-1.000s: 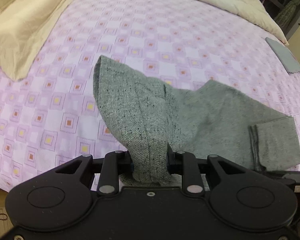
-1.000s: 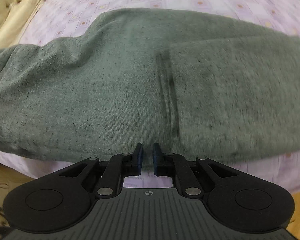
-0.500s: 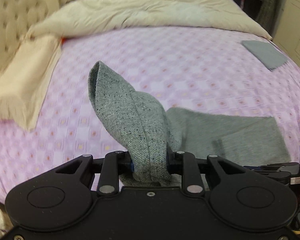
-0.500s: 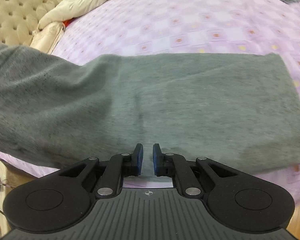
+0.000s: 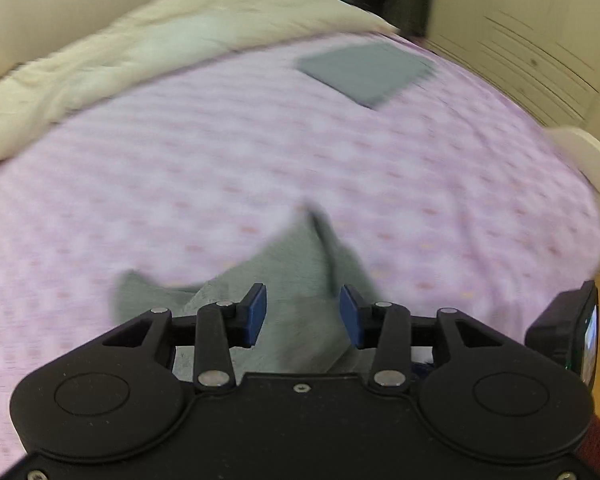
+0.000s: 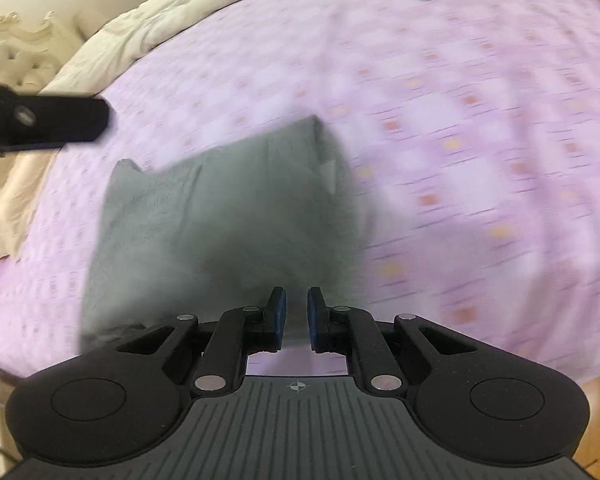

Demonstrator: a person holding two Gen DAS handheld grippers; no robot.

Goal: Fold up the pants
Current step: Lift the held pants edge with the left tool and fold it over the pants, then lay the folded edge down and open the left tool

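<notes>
Lying folded on bedsheet (image 6: 460, 80) — grey pants (image 6: 220, 208) (left gripper (image 5: 302, 312) apart)

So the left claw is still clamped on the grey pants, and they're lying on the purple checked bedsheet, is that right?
Not quite. The left wrist view shows the left claw open, with the grey pants lying loose between its fingers, no longer clamped. The rest holds: they lie on the purple checked bedsheet.

The pink checked bed sheet (image 6: 480, 128) lies bare right of the folded grey knit pants (image 6: 228, 216). The cream quilt (image 5: 172, 36) borders the far edge; a grey folded cloth (image 5: 366, 68) occupies the far right corner.
</notes>
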